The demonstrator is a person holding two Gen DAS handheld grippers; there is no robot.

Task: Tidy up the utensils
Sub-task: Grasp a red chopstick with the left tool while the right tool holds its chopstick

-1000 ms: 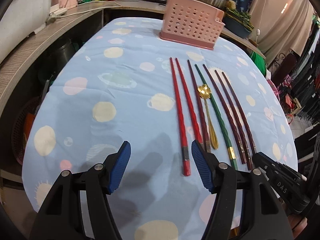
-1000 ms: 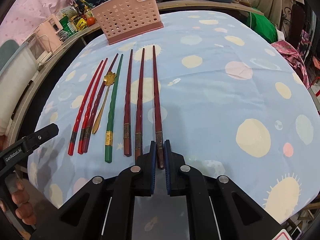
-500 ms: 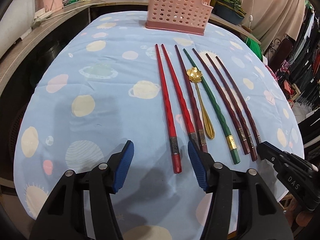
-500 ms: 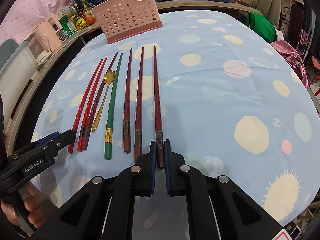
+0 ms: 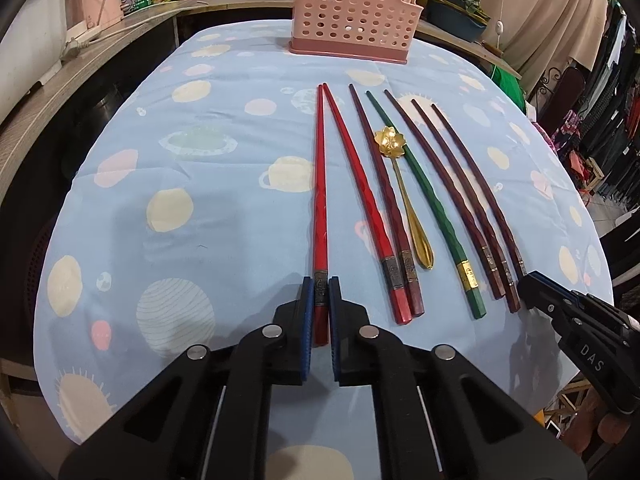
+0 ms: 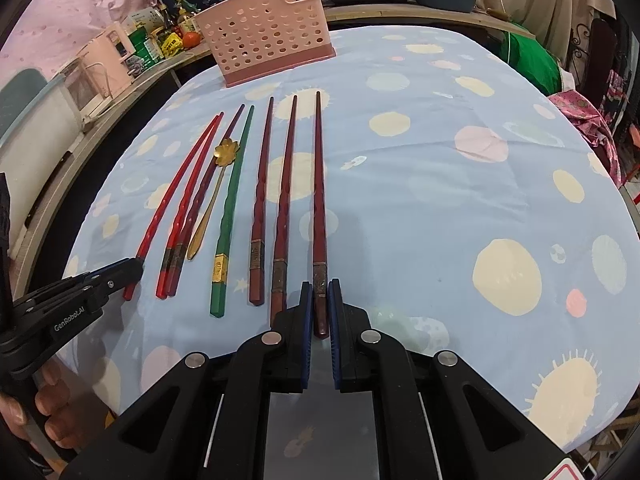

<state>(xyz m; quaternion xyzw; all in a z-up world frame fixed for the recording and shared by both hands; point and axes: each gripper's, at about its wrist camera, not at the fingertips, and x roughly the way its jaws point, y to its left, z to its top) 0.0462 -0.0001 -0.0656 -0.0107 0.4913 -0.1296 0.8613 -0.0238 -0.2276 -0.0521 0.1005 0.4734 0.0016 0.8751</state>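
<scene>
The utensils lie in a row on the blue cloth (image 5: 200,208), handles toward you, tips aimed at the pink holder (image 5: 352,12) at the far edge. Your left gripper (image 5: 320,300) is closing on the outermost red chopstick (image 5: 319,184) by its banded handle end, while your right gripper (image 6: 320,300) pinches the outermost dark-red chopstick (image 6: 319,184) likewise. Gripping the thick ends probably leaves the tips free to drop in.

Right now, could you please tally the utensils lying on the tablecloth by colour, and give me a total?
Bright red chopsticks: 2
Dark red-brown chopsticks: 4
Green chopstick: 1
Gold flower-bowl spoon: 1
Total: 8 utensils, none yet in the pink basket.
</scene>
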